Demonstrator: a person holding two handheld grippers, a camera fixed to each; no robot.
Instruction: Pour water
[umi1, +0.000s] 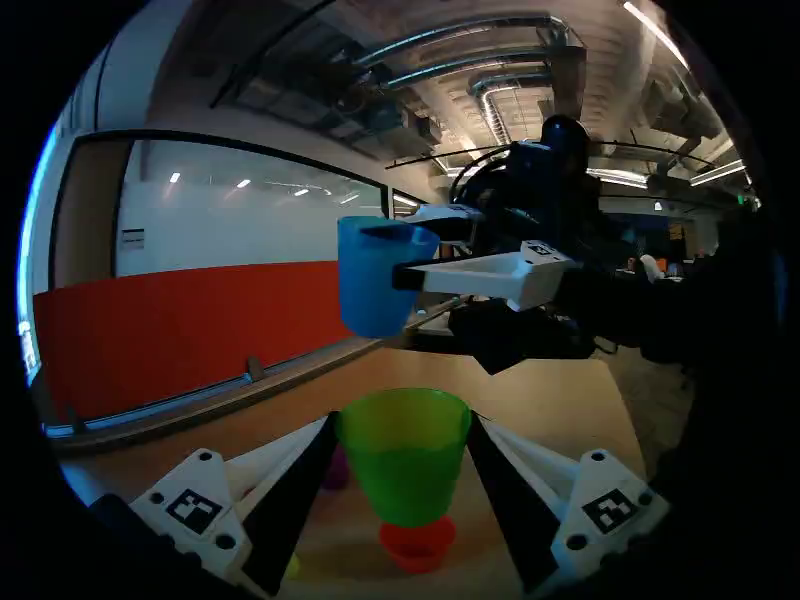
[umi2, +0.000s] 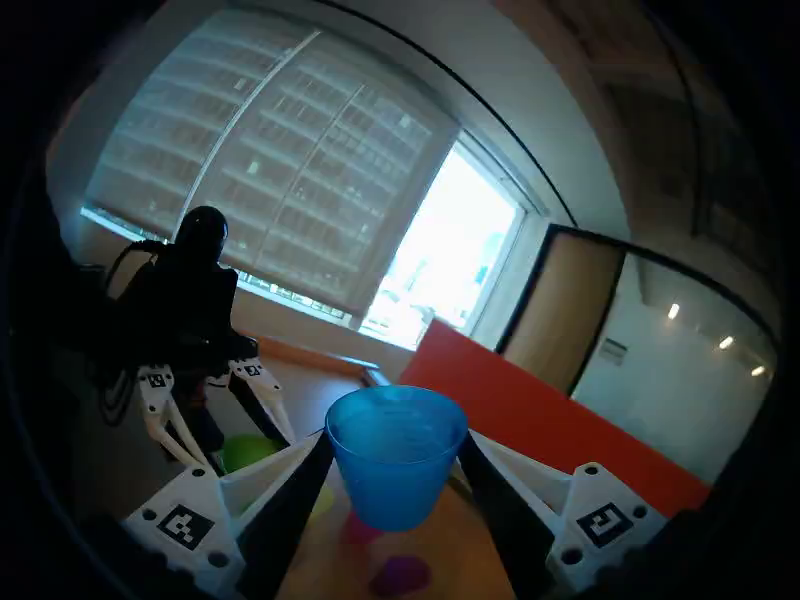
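Your left gripper (umi1: 403, 432) has its jaws pressed on both sides of the translucent green plastic cup (umi1: 404, 460). You hold it upright above the pale wooden desk (umi1: 560, 400), over a small orange-red cup (umi1: 417, 543) on the desk. Your right gripper (umi2: 396, 442) has its jaws closed on the translucent blue plastic cup (umi2: 396, 460), near upright, higher than the green one and apart from it.

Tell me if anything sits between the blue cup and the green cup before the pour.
Nothing visible does. In the left gripper view the blue cup hangs above and beyond the green cup, with only open air between them.
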